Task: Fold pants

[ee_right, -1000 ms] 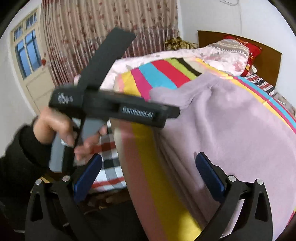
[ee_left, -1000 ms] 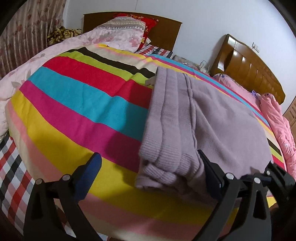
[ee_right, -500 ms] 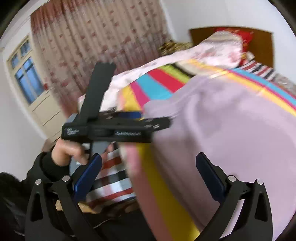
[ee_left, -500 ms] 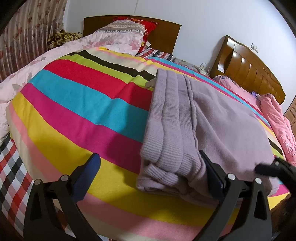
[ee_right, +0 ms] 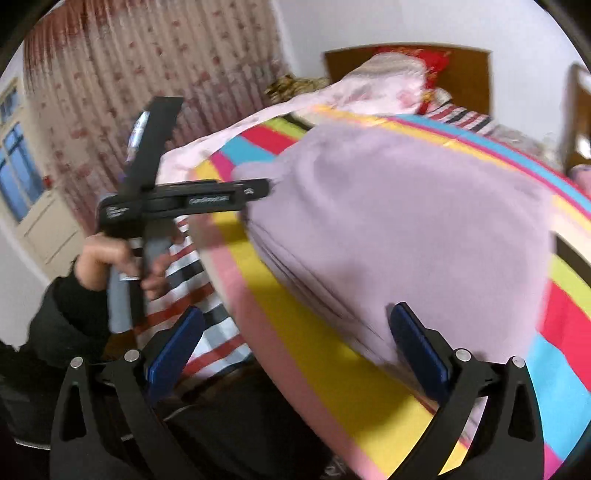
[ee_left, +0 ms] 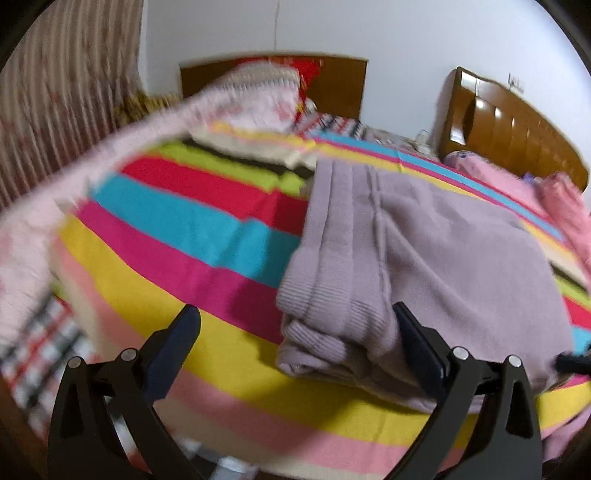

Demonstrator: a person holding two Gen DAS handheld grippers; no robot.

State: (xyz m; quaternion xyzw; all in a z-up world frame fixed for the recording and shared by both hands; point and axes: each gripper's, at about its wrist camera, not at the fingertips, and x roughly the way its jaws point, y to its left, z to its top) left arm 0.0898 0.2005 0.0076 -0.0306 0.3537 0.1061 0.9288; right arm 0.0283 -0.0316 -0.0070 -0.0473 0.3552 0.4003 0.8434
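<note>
Both my claws spread wide, empty: left gripper (ee_left: 295, 343) at the folded lilac pants' (ee_left: 424, 258) cuff end, right gripper (ee_right: 295, 345) beside the pants' long edge.

Pillows (ee_left: 266, 96) and curtain (ee_left: 55, 122) motion-blurred; pants (ee_right: 406, 236) smeared.

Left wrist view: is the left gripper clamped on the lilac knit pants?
No, the left gripper stands open, and the lilac knit pants lie folded on the striped blanket.

I see a white wall (ee_left: 388, 33) behind two wooden headboards (ee_left: 343, 85); left of the nearer headboard hangs a floral curtain (ee_right: 155, 62), with a window (ee_right: 16, 173) beyond it.
</note>
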